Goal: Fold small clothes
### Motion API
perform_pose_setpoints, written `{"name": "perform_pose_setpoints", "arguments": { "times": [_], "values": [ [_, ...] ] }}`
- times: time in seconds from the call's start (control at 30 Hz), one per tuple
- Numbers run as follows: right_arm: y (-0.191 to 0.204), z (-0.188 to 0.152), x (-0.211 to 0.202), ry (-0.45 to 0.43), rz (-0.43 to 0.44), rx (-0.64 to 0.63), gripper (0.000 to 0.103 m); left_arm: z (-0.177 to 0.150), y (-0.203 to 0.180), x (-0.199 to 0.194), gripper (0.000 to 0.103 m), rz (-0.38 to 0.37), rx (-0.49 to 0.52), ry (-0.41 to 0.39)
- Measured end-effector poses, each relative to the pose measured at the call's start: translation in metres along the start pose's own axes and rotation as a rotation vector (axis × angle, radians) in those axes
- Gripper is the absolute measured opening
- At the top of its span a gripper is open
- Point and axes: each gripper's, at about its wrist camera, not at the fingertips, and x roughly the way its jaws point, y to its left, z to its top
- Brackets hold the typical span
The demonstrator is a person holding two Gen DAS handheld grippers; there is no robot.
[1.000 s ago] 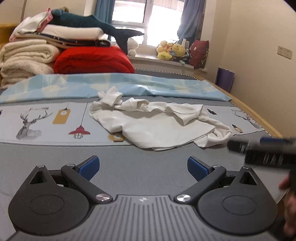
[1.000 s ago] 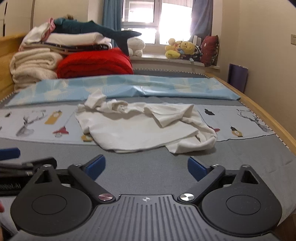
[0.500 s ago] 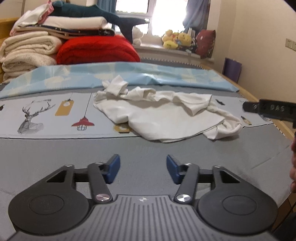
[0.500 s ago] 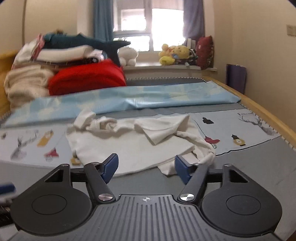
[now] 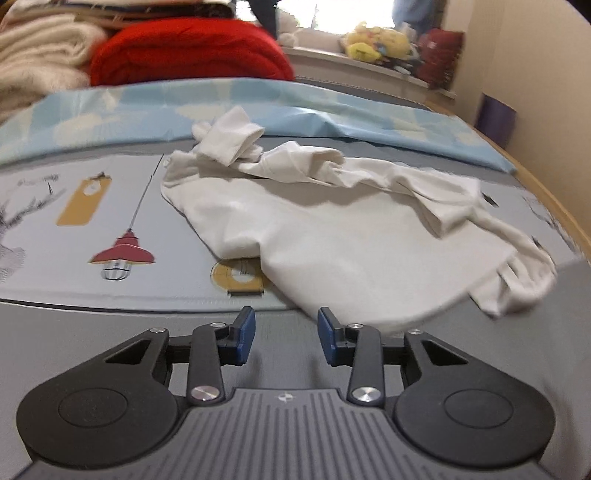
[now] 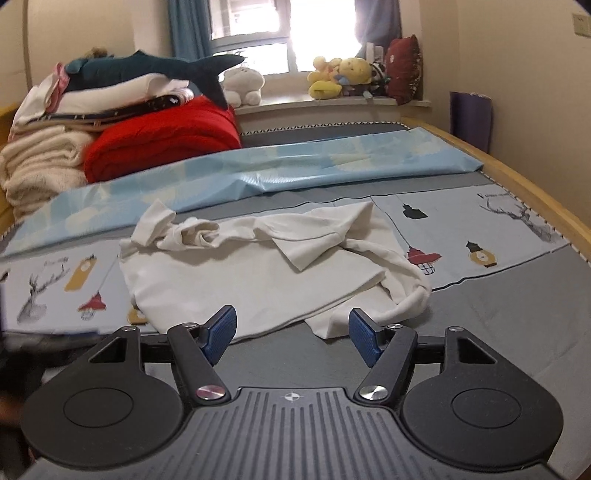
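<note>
L wrist view: left gripper (image 5: pixel 282 334), blue ribbed pads, jaws closing, half-narrow, nothing btwn them. Crumpled white cotton shirt (image 5: pixel 332 229) lies just ahead, hem near R pad, on smooth printed bed sheet (image 5: pixel 74 221).

R wrist view: right gripper (image 6: pixel 291 334) fairly wide, empty; shirt (image 6: pixel 258 266) just ahead, rumpled sleeve by R pad.

Daylight: pouring in through the far window (image 6: pixel 295 33), which is blowing out to white glare in both views
Room: staying evenly bright, walls glowing warm
Shadows: lying soft and short under the folds of the white garment (image 6: pixel 258 273) and along its near edge
Blur: smearing the left wrist view, strongest at the far red blanket (image 5: pixel 188 51) and the garment's right end; a dark smudge is streaking the left edge of the right wrist view
Distortion: fisheye bending the bed frame (image 6: pixel 524 177), corners darkening
</note>
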Motion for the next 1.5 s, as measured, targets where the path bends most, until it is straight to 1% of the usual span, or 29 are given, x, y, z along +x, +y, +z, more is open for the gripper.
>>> {"name": "perform_pose_setpoints", "arguments": {
  "times": [0.07, 0.13, 0.2, 0.27, 0.3, 0.33, 0.37, 0.4, 0.5, 0.53, 0.57, 0.6, 0.67, 0.73, 0.83, 0.9, 0.97, 1.03, 1.07, 1.1, 1.13, 1.2, 1.23, 1.27, 1.33, 1.4, 1.43, 1.47, 1.5],
  "values": [
    [0.000, 0.000, 0.002, 0.009, 0.002, -0.018, 0.069, 0.006, 0.004, 0.019, 0.046, 0.000, -0.057, -0.001],
    [-0.002, 0.000, 0.004, 0.027, 0.006, -0.028, 0.069, 0.010, 0.007, 0.034, 0.055, 0.003, -0.117, -0.002],
    [-0.002, 0.000, 0.006, 0.042, 0.007, -0.036, 0.069, 0.014, 0.007, 0.050, 0.055, 0.005, -0.160, 0.019],
    [-0.003, 0.000, 0.008, 0.052, 0.004, -0.045, 0.069, 0.015, 0.007, 0.061, 0.053, 0.014, -0.161, 0.026],
    [-0.002, 0.000, 0.009, 0.054, 0.000, -0.050, 0.069, 0.015, 0.005, 0.065, 0.042, 0.022, -0.144, 0.026],
    [-0.002, 0.000, 0.010, 0.056, -0.004, -0.055, 0.069, 0.014, 0.004, 0.067, 0.020, 0.036, -0.112, 0.031],
    [-0.002, 0.000, 0.010, 0.059, -0.009, -0.060, 0.069, 0.014, 0.001, 0.069, 0.008, 0.041, -0.081, 0.041],
    [-0.003, 0.001, 0.011, 0.062, -0.014, -0.063, 0.069, 0.015, -0.001, 0.068, 0.001, 0.037, -0.060, 0.043],
    [-0.003, 0.002, 0.012, 0.064, -0.029, -0.063, 0.068, 0.020, -0.007, 0.046, 0.001, 0.041, 0.011, 0.003],
    [-0.004, 0.003, 0.013, 0.064, -0.034, -0.060, 0.063, 0.023, -0.008, 0.036, 0.001, 0.029, 0.024, -0.007],
    [-0.004, 0.003, 0.014, 0.064, -0.038, -0.055, 0.055, 0.027, -0.009, 0.023, 0.000, 0.010, 0.038, -0.015],
    [-0.005, 0.004, 0.015, 0.064, -0.042, -0.048, 0.050, 0.030, -0.010, 0.010, 0.000, -0.004, 0.064, -0.021],
    [-0.006, 0.006, 0.015, 0.060, -0.049, -0.024, 0.033, 0.034, -0.012, -0.016, 0.000, -0.014, 0.132, -0.026],
    [-0.008, 0.006, 0.014, 0.054, -0.064, 0.003, 0.026, 0.035, -0.010, -0.048, 0.000, -0.025, 0.194, -0.030],
    [-0.014, 0.003, 0.012, 0.049, -0.092, 0.044, 0.024, 0.026, -0.001, -0.101, 0.000, -0.027, 0.305, -0.032],
    [-0.018, 0.000, 0.010, 0.052, -0.101, 0.079, 0.024, 0.013, 0.013, -0.132, 0.000, -0.034, 0.338, -0.026],
    [-0.022, -0.006, 0.007, 0.052, -0.102, 0.102, 0.024, -0.004, 0.036, -0.158, 0.000, -0.071, 0.327, -0.021],
    [-0.025, -0.011, 0.006, 0.074, -0.110, 0.115, 0.024, -0.025, 0.062, -0.173, 0.000, -0.110, 0.301, -0.024],
    [-0.026, -0.013, 0.006, 0.078, -0.103, 0.123, 0.025, -0.037, 0.080, -0.175, 0.000, -0.136, 0.265, -0.001],
    [-0.027, -0.015, 0.005, 0.080, -0.096, 0.127, 0.025, -0.043, 0.092, -0.175, 0.000, -0.139, 0.229, 0.043],
    [-0.026, -0.016, 0.006, 0.085, -0.093, 0.124, 0.025, -0.045, 0.103, -0.179, 0.000, -0.133, 0.196, 0.056],
    [-0.024, -0.019, 0.009, 0.100, -0.081, 0.123, 0.025, -0.040, 0.120, -0.188, 0.002, -0.143, 0.159, 0.012],
    [-0.023, -0.020, 0.011, 0.109, -0.070, 0.129, 0.025, -0.039, 0.128, -0.190, 0.005, -0.144, 0.137, 0.000],
    [-0.020, -0.021, 0.014, 0.118, -0.056, 0.135, 0.025, -0.034, 0.136, -0.187, 0.006, -0.134, 0.104, 0.006],
    [-0.012, -0.022, 0.020, 0.135, -0.035, 0.124, 0.026, -0.030, 0.149, -0.174, 0.006, -0.093, 0.048, 0.050],
    [0.000, -0.022, 0.028, 0.150, -0.029, 0.083, 0.028, -0.025, 0.153, -0.157, 0.006, -0.053, 0.020, 0.093],
    [0.005, -0.022, 0.032, 0.157, -0.030, 0.061, 0.032, -0.024, 0.156, -0.148, 0.008, -0.032, 0.005, 0.121],
    [0.010, -0.022, 0.039, 0.170, -0.029, 0.035, 0.039, -0.024, 0.160, -0.139, 0.010, -0.016, -0.013, 0.151],
    [0.014, -0.022, 0.044, 0.183, -0.026, 0.016, 0.041, -0.023, 0.161, -0.130, 0.013, -0.009, -0.031, 0.176]
  ]
}}
